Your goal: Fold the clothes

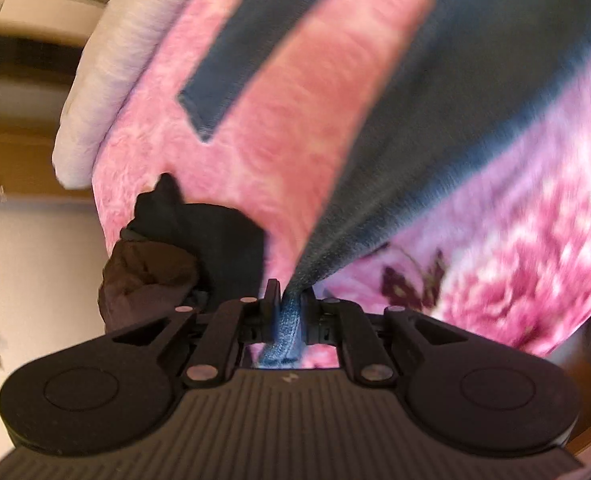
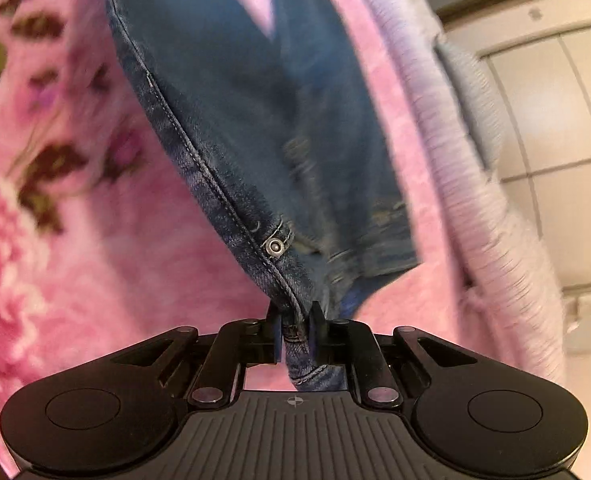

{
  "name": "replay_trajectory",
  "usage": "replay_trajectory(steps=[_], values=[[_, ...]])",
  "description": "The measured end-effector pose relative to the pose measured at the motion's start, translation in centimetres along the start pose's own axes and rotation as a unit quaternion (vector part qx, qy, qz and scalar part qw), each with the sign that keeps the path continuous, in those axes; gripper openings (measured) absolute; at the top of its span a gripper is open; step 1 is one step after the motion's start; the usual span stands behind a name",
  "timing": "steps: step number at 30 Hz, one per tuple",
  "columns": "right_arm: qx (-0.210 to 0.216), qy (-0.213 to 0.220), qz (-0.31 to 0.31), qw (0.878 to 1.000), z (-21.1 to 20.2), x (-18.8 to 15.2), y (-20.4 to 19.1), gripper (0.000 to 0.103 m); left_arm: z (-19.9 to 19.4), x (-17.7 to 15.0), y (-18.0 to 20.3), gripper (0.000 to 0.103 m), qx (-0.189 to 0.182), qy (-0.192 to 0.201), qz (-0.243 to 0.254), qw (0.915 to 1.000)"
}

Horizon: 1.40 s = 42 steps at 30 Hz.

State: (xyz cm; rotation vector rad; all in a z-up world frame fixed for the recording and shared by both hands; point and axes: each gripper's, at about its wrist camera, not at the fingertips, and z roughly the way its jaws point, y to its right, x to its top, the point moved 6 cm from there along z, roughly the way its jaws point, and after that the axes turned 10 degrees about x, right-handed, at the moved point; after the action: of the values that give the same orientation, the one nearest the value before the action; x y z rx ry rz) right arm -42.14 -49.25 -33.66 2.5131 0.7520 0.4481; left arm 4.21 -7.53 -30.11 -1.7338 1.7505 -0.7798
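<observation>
Here both grippers, left gripper [image 1: 289,294] and right gripper [image 2: 295,316], pinch the jeans [image 2: 255,120] by thin edges above the pink blanket [image 2: 95,240]; denim's weight could slip a hem free mid-fold

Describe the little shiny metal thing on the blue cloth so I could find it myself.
Start at the big pink flowered blanket that fills the right wrist view. The blue jeans hang in front of it, with the right gripper shut on their edge. Just above its jaws sits a round silver rivet, the only metal on the stitched seam.
</observation>
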Motion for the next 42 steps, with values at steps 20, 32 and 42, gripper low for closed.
replay_trajectory(steps=[20,32,42], values=[[0.124,-0.097,0.098,0.983,11.8,4.2,23.2,0.011,15.6,15.8,-15.8,0.006,-0.160,-0.038,0.040,0.9855],[0.186,-0.114,0.180,0.959,20.4,5.0,29.5,0.011,23.7,24.2,-17.1,0.006,-0.158,-0.081,0.026,0.9838],[0.155,-0.120,0.235,0.952,27.6,5.3,29.9,0.042,30.7,30.5,-14.0,0.035,-0.061,-0.073,0.006,0.9955]])
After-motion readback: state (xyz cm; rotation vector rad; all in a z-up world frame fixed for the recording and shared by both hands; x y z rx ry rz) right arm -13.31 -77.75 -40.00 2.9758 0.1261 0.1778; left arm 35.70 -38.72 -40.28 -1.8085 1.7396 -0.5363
